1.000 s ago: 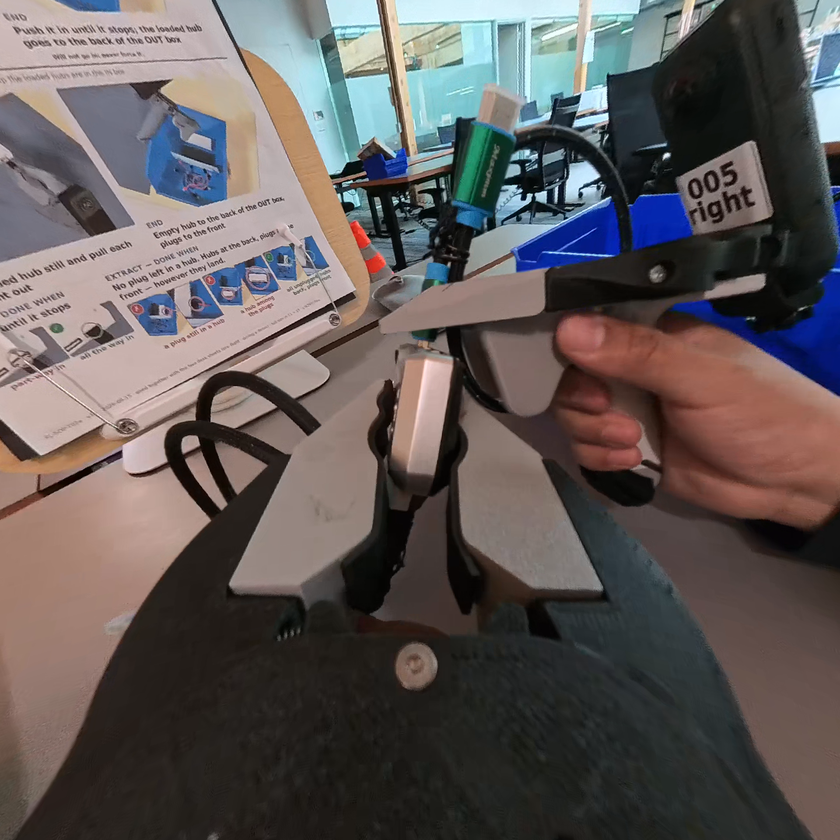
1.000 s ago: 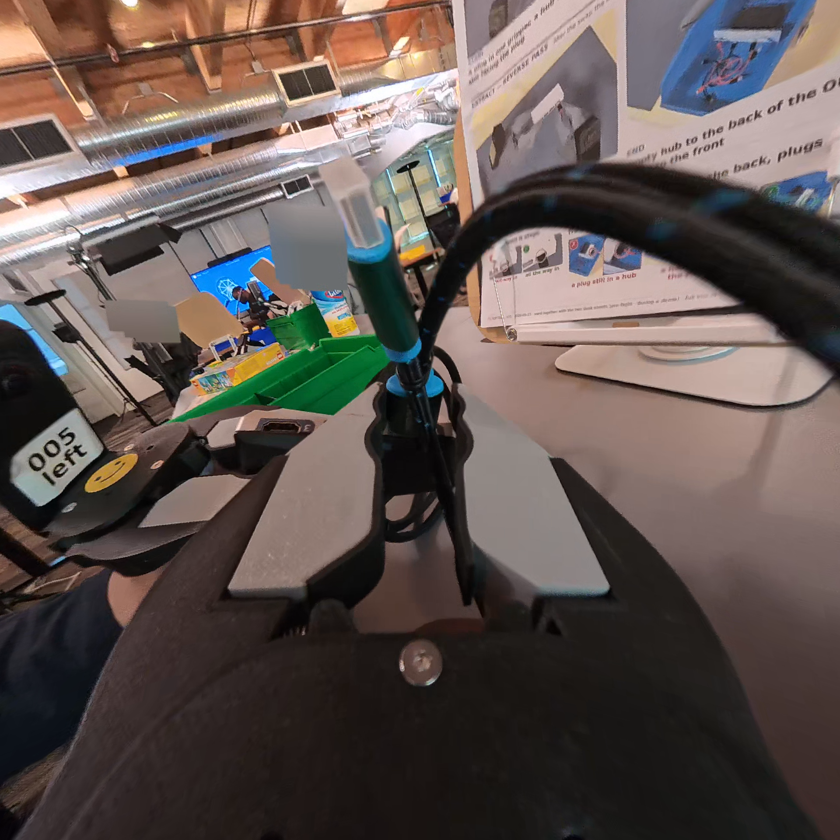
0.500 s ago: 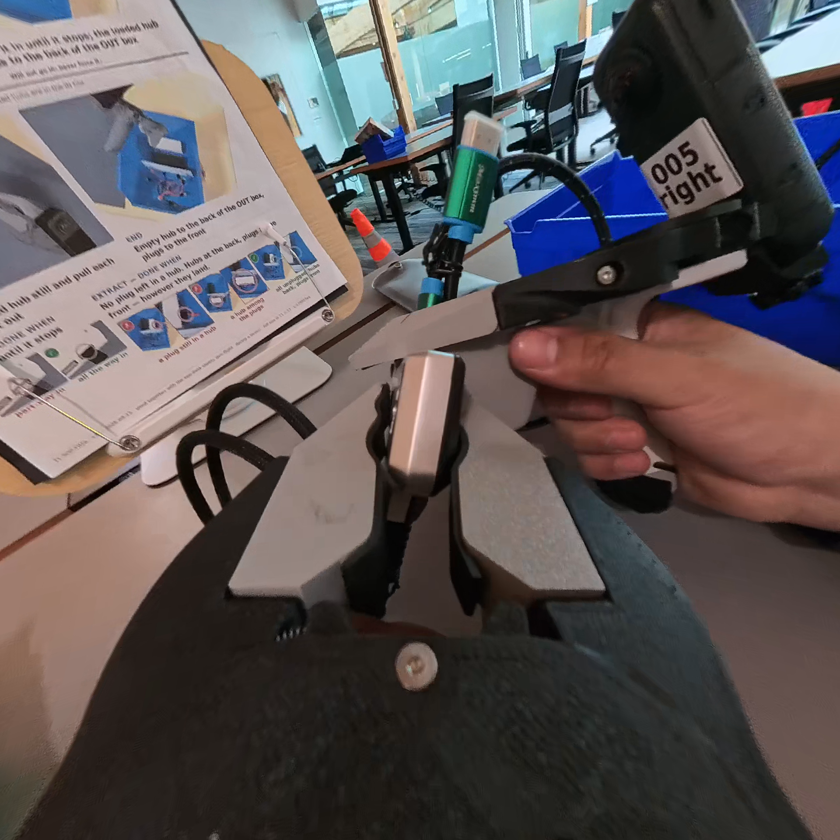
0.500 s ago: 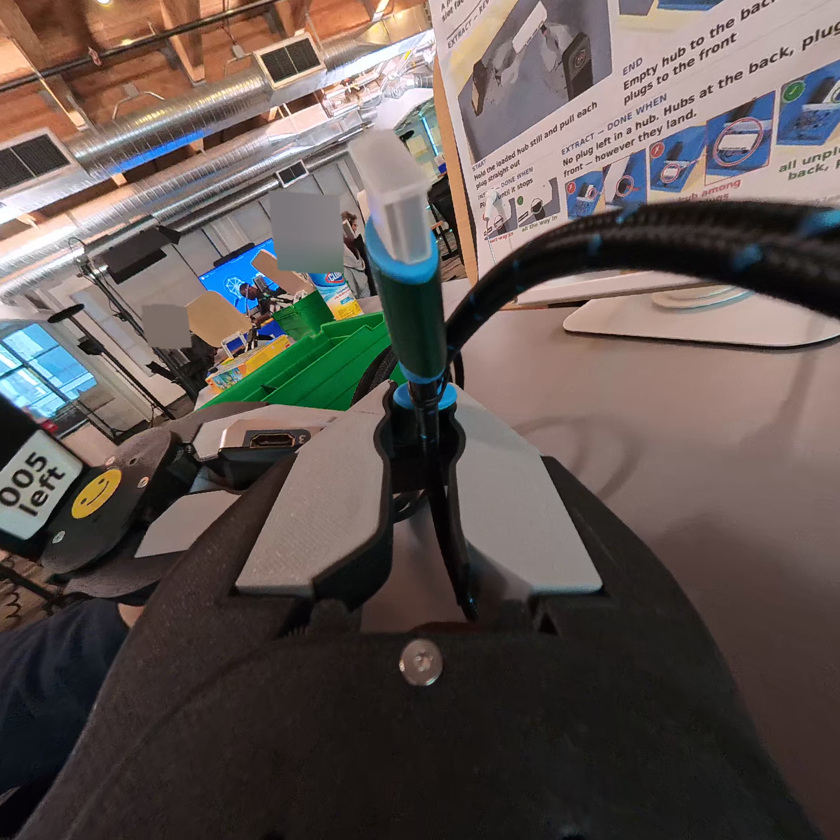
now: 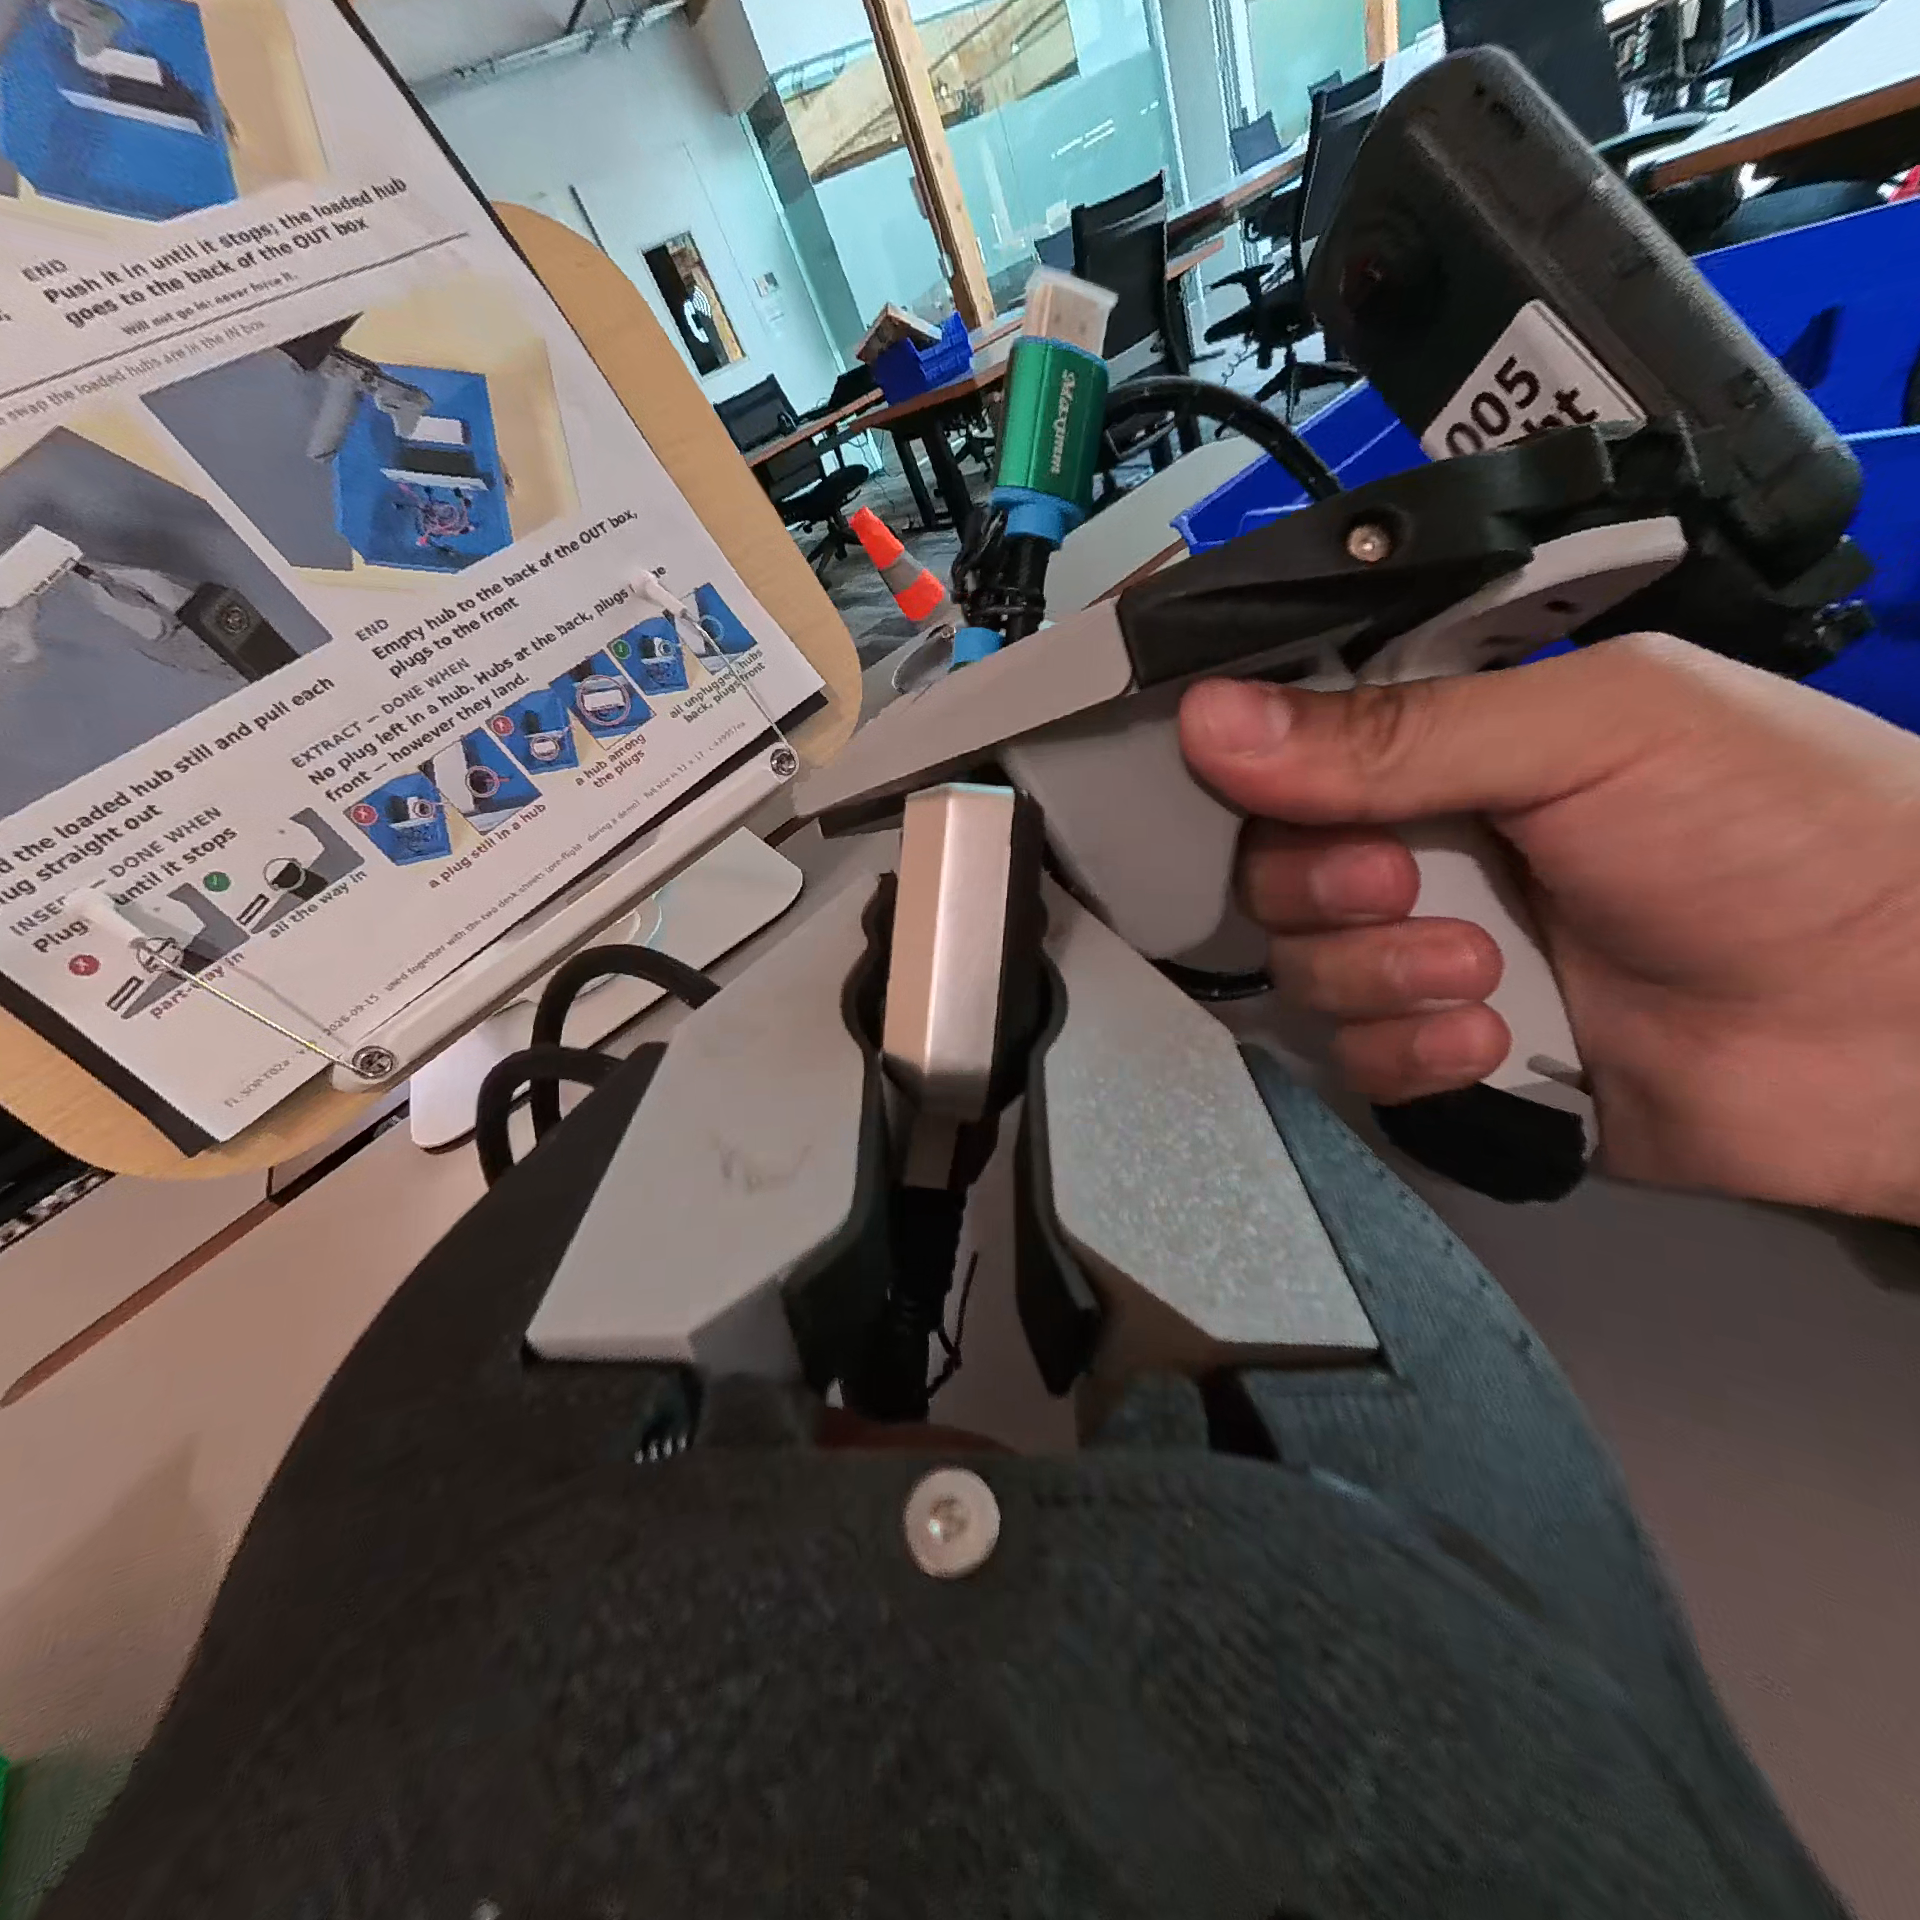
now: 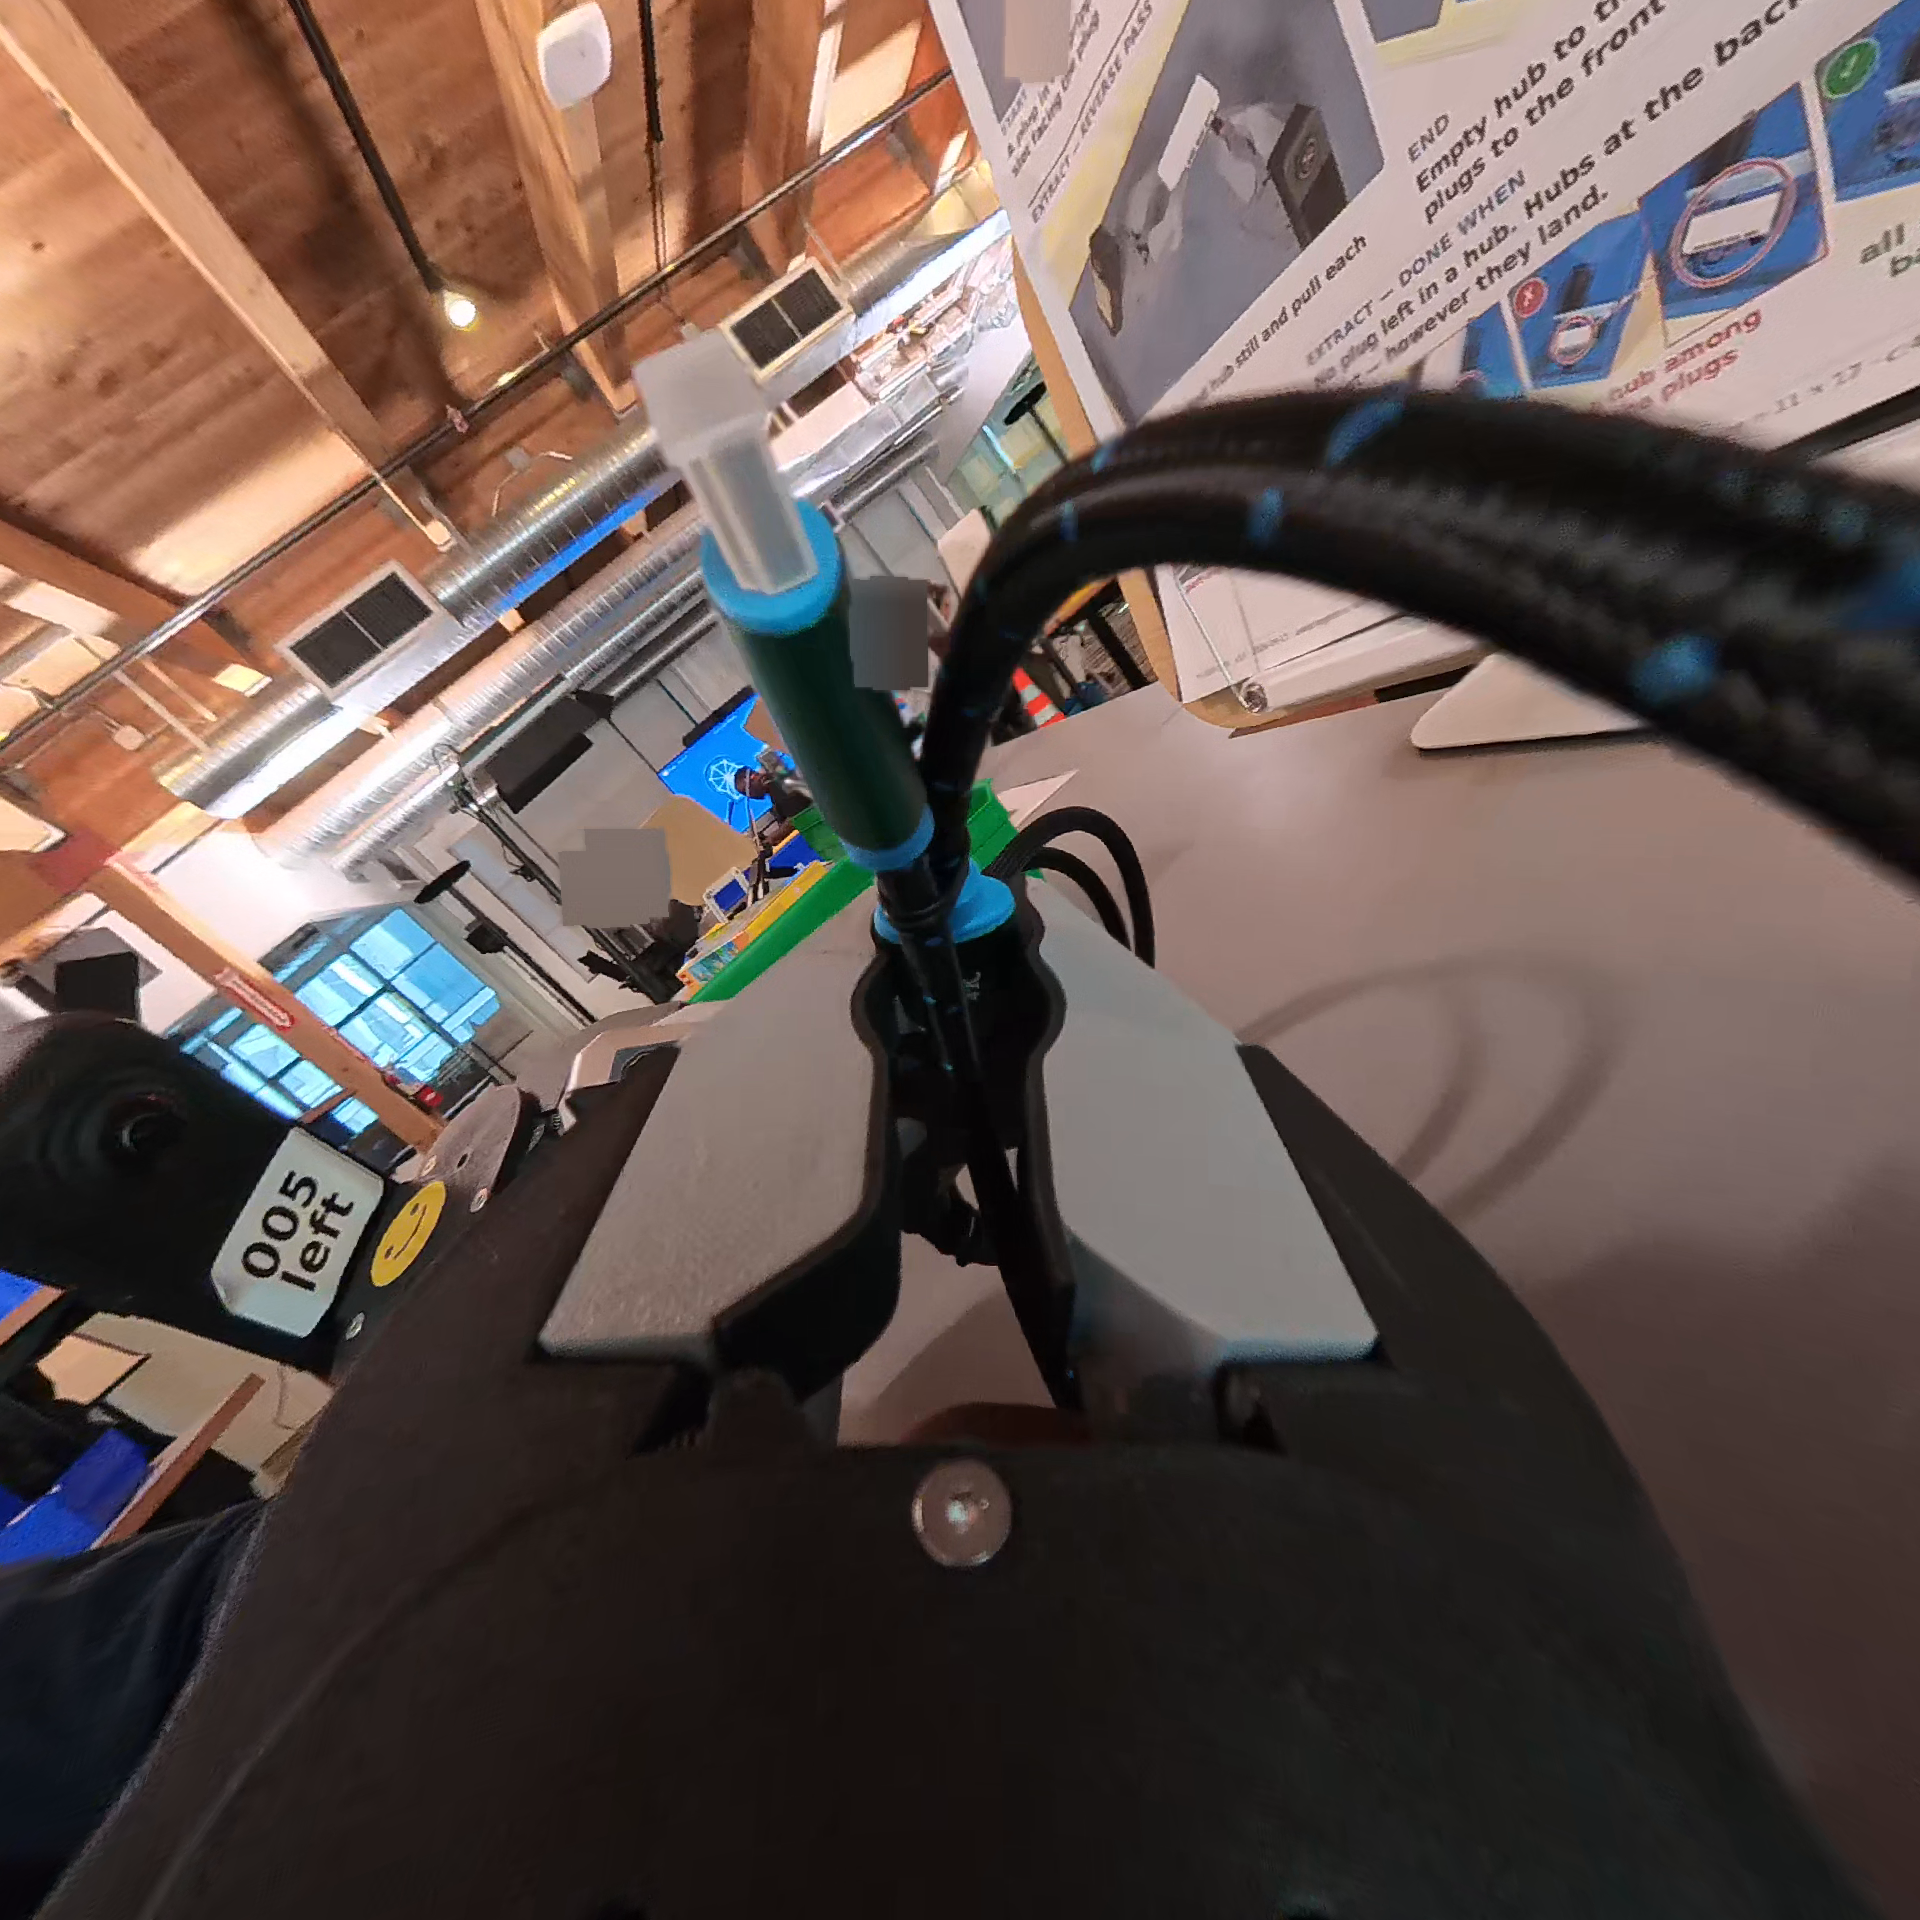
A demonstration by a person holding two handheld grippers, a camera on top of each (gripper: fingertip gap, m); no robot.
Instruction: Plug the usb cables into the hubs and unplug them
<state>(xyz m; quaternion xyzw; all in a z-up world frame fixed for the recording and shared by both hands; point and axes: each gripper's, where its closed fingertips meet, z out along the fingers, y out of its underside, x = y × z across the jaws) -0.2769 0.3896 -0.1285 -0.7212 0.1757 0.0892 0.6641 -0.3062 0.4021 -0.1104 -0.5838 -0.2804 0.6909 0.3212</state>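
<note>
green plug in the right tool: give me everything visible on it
The green plug has a dark green, metallic-looking barrel with blue collars at both ends and a clear cap over its tip. It points up and away, tilted, in midair above the grey table. The right tool is shut on the black braided cable just below the lower blue collar; that cable loops overhead. Printed writing runs along the barrel in the left wrist view.

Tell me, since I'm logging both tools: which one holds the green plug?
The right tool: it grips the braided black cable just below the green cylindrical plug with the clear cap. The left tool clamps a silver metal hub.
</note>
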